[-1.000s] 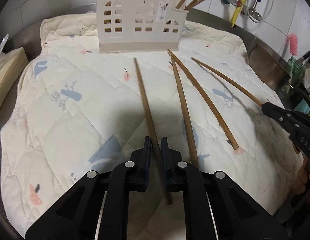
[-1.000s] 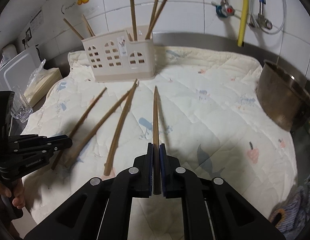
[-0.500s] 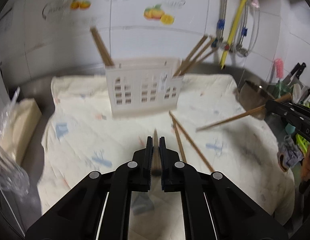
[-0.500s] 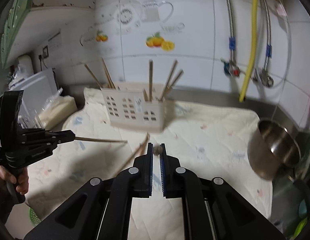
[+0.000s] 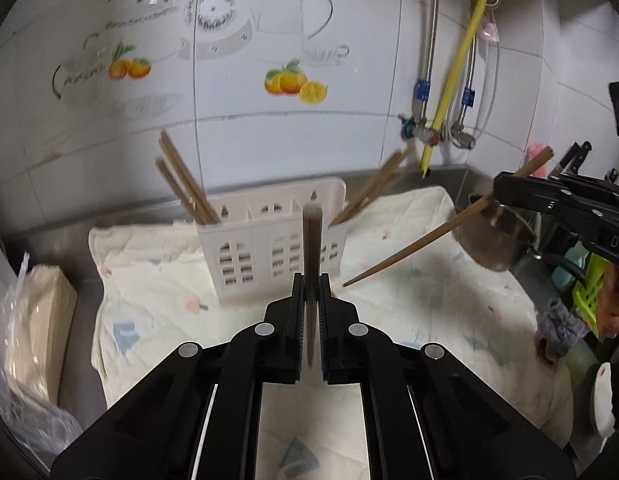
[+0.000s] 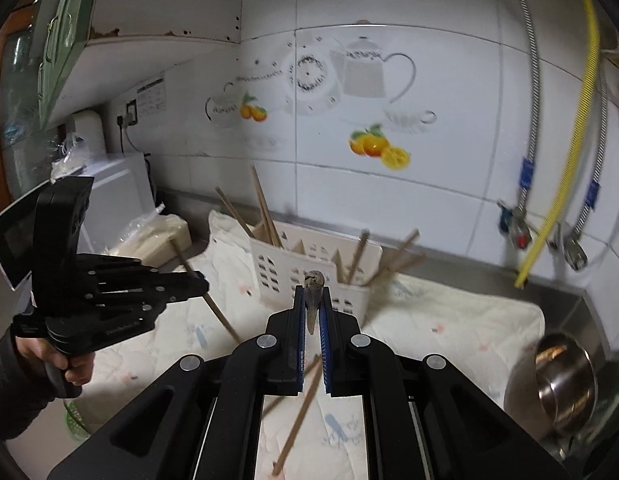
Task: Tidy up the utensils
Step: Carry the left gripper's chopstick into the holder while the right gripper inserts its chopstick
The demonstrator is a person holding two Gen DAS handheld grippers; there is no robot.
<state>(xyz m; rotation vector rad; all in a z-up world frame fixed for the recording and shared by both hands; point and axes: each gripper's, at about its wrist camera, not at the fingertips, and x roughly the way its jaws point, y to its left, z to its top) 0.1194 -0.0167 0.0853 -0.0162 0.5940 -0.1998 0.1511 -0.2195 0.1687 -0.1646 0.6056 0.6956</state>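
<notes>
A steel pot (image 6: 565, 384) stands beside the quilted cloth (image 5: 429, 300) on the worktop, a yellow hose (image 5: 457, 76) hangs on the tiled wall.

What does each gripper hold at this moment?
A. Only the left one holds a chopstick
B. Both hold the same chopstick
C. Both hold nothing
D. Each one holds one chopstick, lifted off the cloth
D. The left gripper is shut on one chopstick, and the right gripper is shut on another chopstick; both sticks are in the air above the quilted cloth, near the white holder.
</notes>
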